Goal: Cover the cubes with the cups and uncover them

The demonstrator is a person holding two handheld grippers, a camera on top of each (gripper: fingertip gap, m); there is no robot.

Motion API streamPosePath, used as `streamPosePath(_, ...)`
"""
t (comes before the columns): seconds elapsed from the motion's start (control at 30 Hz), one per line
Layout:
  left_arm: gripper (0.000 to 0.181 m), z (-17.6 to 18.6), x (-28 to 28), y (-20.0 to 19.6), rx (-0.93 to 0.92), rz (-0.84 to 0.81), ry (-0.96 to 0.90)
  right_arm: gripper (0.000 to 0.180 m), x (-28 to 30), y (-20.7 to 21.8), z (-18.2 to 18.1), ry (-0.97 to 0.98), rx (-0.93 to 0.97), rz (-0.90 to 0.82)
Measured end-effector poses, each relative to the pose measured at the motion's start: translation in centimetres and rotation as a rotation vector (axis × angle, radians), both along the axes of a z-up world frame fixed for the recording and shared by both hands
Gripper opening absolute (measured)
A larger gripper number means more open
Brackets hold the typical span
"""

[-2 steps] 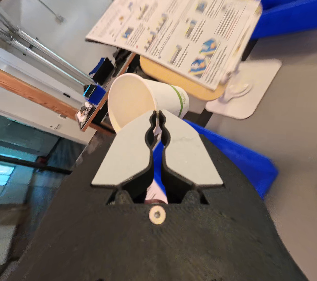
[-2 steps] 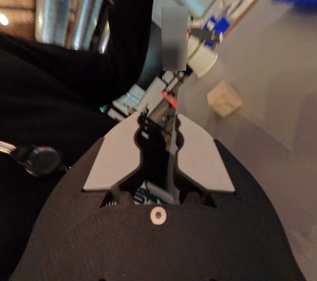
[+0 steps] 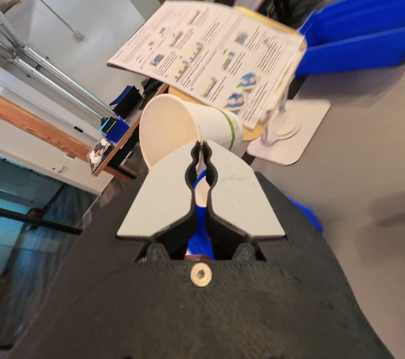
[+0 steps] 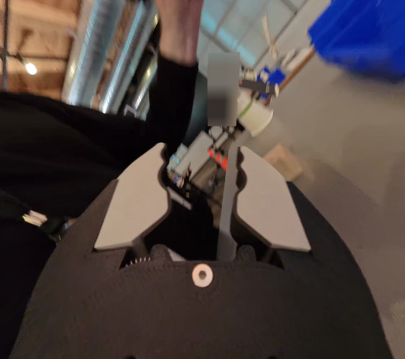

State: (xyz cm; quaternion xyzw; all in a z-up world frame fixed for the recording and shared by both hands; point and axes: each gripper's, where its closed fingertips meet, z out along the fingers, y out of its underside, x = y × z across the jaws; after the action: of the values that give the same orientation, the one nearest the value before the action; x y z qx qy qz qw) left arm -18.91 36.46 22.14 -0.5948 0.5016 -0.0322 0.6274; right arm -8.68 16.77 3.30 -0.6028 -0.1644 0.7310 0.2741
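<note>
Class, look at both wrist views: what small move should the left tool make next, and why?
Probably carry the paper cup toward the wooden cube and turn its mouth downward. The left tool is shut on the cup's rim, holding it tilted in the air, and the cube sits bare on the grey table.

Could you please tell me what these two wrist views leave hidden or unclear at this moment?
- Left wrist view: the left gripper pinches the paper cup by its rim; its body hides what lies below.
- Left wrist view: no cube shows.
- Right wrist view: the wooden cube is motion-blurred, its faces unclear.
- Right wrist view: a patch partly hides the far cup.
- The open right gripper holds nothing.
</note>
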Motion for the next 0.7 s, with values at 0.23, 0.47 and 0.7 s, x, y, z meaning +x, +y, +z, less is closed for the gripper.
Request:
streamPosePath(0.23, 0.003, -3.1, 4.2, -11.3, -0.033, -0.108, -0.116, 0.140, 0.8, 7.8, 7.8, 0.324, -0.021, -0.224)
streamPosePath(0.47, 0.003, -6.9, 5.8, -16.0, -0.144, -0.153, -0.166, 0.111, -0.9, 8.1, 9.8, 0.443, -0.032, -0.144)
streamPosePath(0.7, 0.005, -8.0, 4.9, -17.7, -0.214, -0.178, -0.234, 0.088, -0.7, 8.6, 9.4, 0.333, 0.005, -0.157)
